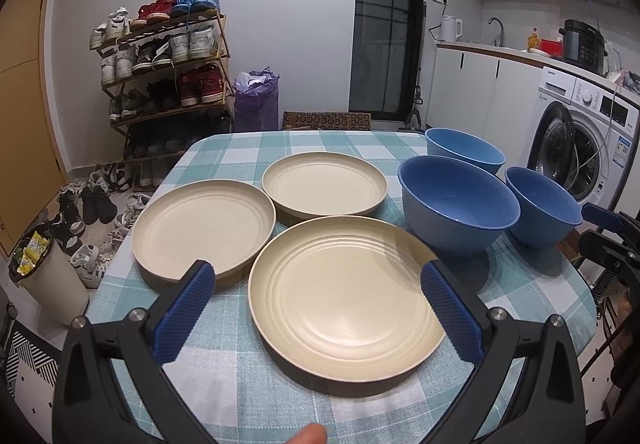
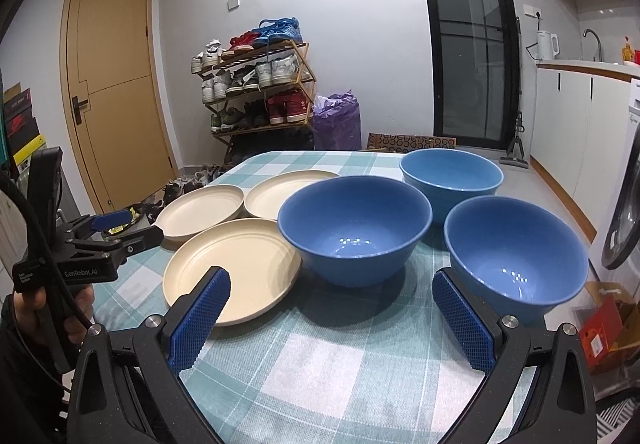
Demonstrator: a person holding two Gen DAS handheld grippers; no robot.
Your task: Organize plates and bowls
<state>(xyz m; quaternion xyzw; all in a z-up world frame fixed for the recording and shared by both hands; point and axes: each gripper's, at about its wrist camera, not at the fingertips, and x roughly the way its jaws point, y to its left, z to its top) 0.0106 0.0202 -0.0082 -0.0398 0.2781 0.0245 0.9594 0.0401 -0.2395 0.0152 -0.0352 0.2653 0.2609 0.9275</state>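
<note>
My left tongs (image 1: 316,308) gape empty straight over the nearest plate (image 1: 344,296); my right tongs (image 2: 332,318), equally open and empty, face the bowls (image 2: 354,228).

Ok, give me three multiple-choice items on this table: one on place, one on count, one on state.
1. Where are the bowls relative to the plates?
A. Right
B. Left
C. Stacked on them
2. How many plates are there?
A. Two
B. Three
C. Five
3. What state is the left claw in?
A. Shut on a plate
B. Shut, empty
C. Open

Answers:
1 A: the three bowls sit right of the plates on the table.
2 B: three cream plates lie separately.
3 C: the left claw has its jaws spread, holding nothing.
</note>
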